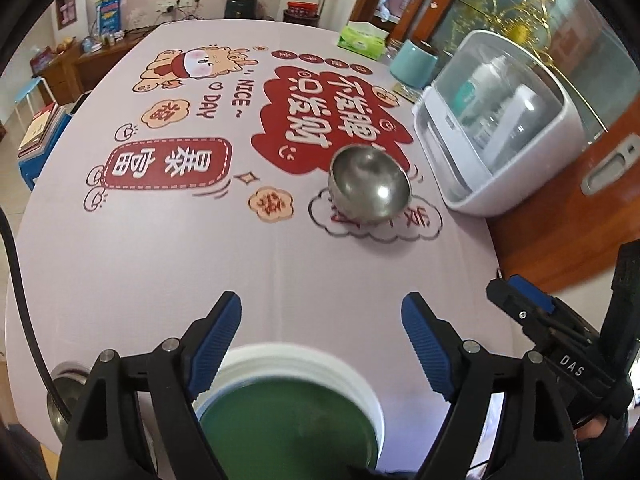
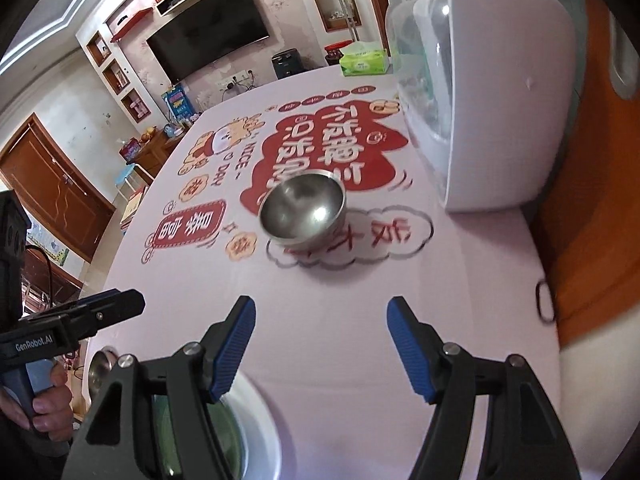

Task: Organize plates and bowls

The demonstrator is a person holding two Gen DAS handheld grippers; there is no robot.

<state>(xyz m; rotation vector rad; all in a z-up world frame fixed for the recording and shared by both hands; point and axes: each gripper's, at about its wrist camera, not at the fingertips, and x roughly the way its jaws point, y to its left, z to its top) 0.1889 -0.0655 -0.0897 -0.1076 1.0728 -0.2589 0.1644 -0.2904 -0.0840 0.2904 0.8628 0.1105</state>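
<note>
A steel bowl (image 1: 369, 185) (image 2: 303, 210) stands tilted on the printed tablecloth, ahead of both grippers. A white bowl with a green inside (image 1: 292, 404) (image 2: 256, 420) sits at the near edge, just below my left gripper (image 1: 322, 330), whose blue-padded jaws are open and hold nothing. My right gripper (image 2: 320, 330) is open too, over bare cloth, with the white bowl at its lower left. The right gripper's tip (image 1: 520, 304) shows at the right of the left wrist view. A hand holds the left gripper (image 2: 80, 312) at the left of the right wrist view.
A white dish cabinet with a clear lid (image 1: 500, 128) (image 2: 460, 92) stands at the table's right side. Behind it are a teal container (image 1: 412, 65) and a green tissue box (image 1: 362, 40) (image 2: 364, 62). A steel piece (image 1: 66, 392) (image 2: 98, 368) lies at the near left edge.
</note>
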